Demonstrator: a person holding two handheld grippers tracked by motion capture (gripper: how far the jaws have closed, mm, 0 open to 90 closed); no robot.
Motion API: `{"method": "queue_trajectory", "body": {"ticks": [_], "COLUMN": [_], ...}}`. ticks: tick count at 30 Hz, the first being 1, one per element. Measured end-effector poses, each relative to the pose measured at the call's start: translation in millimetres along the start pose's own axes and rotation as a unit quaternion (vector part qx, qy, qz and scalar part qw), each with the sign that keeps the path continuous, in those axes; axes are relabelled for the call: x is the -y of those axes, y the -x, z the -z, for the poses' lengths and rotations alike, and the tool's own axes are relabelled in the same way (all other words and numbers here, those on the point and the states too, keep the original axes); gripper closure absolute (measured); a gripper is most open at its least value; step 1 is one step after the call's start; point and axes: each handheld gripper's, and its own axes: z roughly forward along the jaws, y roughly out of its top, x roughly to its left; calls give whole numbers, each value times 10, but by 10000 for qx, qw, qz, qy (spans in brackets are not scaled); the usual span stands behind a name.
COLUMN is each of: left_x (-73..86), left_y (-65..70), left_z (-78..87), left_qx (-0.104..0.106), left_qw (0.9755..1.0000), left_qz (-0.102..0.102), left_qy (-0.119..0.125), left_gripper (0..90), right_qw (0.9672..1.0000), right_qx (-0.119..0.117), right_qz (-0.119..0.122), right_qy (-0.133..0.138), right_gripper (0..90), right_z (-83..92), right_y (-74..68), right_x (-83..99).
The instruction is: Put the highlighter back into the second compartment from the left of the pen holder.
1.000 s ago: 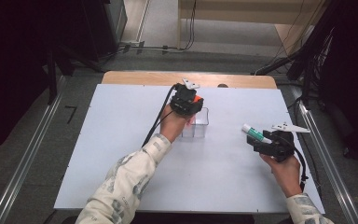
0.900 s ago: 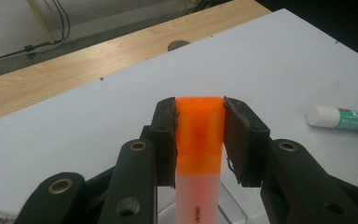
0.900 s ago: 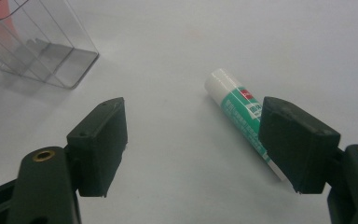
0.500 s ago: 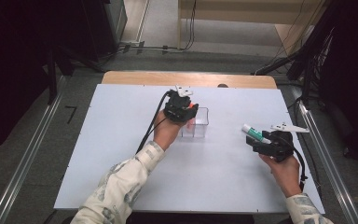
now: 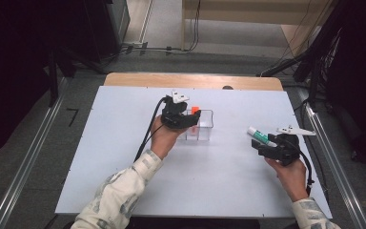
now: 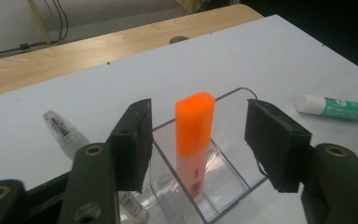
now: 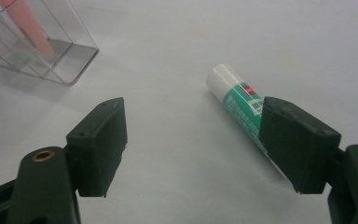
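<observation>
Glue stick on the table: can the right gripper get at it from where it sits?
Probably yes. The glue stick lies flat on bare table just ahead of the right gripper, whose jaws stand open and empty; nothing lies between them.

In the high view the left gripper [image 5: 190, 120] covers the near left part of the clear plastic organiser [image 5: 205, 127]; the orange highlighter [image 5: 195, 110] shows there as a cap alone. In the left gripper view the picture's lower edge cuts off the organiser's near wall, and a jaw hides the middle of the clear pen [image 6: 70, 134]. In the right gripper view the glue stick [image 7: 243, 108] runs behind the right-hand jaw, so its far end is concealed. Label print is too small to read.
</observation>
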Motion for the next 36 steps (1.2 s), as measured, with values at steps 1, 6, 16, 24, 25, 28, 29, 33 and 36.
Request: {"method": "queue_trajectory", "body": {"ticks": [1, 6, 16, 24, 25, 28, 29, 33, 36], "left_x": [19, 123, 314, 453, 478, 544, 571, 682, 744], "left_y": [-4, -34, -160, -276, -297, -358, -379, -495, -563], "left_z": [21, 128, 319, 479, 506, 566, 584, 655, 707], "left_qx": [-3, 18, -1, -117, -144, -193, -250, -363, -431], "left_qw": [10000, 10000, 9998, 9996, 9995, 9993, 9992, 9984, 9979], "left_qz": [-9, 27, 204, 258, 286, 320, 326, 438, 490], "left_qy": [2, 39, 42, 29, 45, 45, 25, -8, 15], "left_gripper": [395, 357, 313, 240, 229, 224, 223, 219, 203], "right_qw": [10000, 10000, 10000, 10000, 10000, 10000, 10000, 9999, 10000], "right_qx": [6, 15, 43, 61, 65, 76, 78, 99, 95], "right_qz": [4, -4, 8, 15, 10, -15, -8, -21, -9], "right_qy": [-3, -1, -20, -19, -21, -15, -7, -21, -24], "right_gripper": [222, 221, 219, 219, 219, 218, 218, 215, 211], "right_z": [-2, -3, -6, 0, 2, 9, 10, 13, 10], "right_y": [1, 2, 4, 15, 20, 34, 41, 46, 41], "right_x": [1, 0, 2, 5, 6, 8, 9, 9, 9]}}
